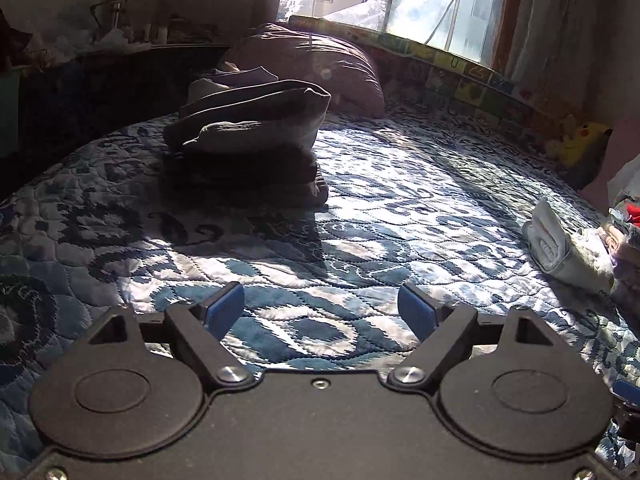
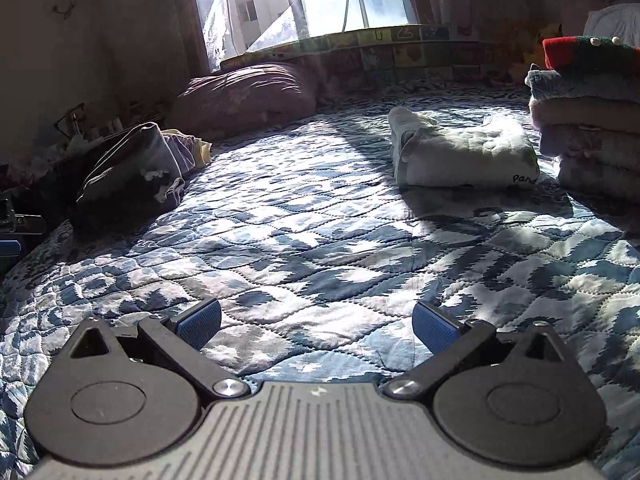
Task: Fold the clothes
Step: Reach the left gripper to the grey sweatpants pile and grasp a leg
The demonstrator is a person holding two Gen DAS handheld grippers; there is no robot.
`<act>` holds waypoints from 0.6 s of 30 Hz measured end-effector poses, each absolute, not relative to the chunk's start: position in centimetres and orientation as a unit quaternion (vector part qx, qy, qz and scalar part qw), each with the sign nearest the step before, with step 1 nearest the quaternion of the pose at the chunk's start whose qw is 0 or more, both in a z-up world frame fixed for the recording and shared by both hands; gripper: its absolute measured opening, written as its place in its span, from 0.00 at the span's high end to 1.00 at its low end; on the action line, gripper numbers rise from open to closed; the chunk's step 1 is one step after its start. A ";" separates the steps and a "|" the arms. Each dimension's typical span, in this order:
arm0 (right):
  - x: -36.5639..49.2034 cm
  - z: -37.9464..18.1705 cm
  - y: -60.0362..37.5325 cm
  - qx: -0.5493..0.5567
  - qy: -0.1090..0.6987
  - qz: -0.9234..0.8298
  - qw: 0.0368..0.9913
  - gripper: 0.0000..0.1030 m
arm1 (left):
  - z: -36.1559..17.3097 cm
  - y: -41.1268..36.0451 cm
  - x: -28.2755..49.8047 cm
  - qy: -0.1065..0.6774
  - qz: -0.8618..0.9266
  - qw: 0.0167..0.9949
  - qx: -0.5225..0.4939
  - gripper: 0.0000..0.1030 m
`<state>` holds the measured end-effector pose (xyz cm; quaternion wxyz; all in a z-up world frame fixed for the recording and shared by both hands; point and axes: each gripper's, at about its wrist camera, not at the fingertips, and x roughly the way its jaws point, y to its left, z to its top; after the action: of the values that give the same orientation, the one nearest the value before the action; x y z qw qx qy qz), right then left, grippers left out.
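A stack of folded dark grey clothes point(image 1: 248, 148) sits on the blue patterned quilt point(image 1: 360, 208), ahead and left of my left gripper point(image 1: 320, 308), which is open and holds nothing. A folded white garment point(image 1: 564, 248) lies at the right in that view. In the right wrist view the same white garment point(image 2: 464, 152) lies ahead and to the right, and the dark stack point(image 2: 132, 172) is at the left. My right gripper point(image 2: 316, 324) hovers open over bare quilt point(image 2: 320, 220), holding nothing.
A tall pile of folded clothes with a red item on top point(image 2: 588, 120) stands at the right. A purple pillow point(image 2: 248, 96) lies under the window. A yellow plush toy point(image 1: 580, 140) sits by the patterned bed border. Sunlit quilt lies between the stacks.
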<state>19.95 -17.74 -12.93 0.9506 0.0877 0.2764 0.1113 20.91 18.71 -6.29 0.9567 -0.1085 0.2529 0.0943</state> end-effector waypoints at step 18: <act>23.4 -16.5 -17.3 0.084 0.289 0.113 0.947 0.12 | -6.1 27.3 39.7 0.209 0.162 0.964 -0.035 0.55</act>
<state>23.36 -17.27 -16.46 0.9469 0.0841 0.2892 0.1126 39.70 27.27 -6.10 0.9638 -0.0347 0.2086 0.1623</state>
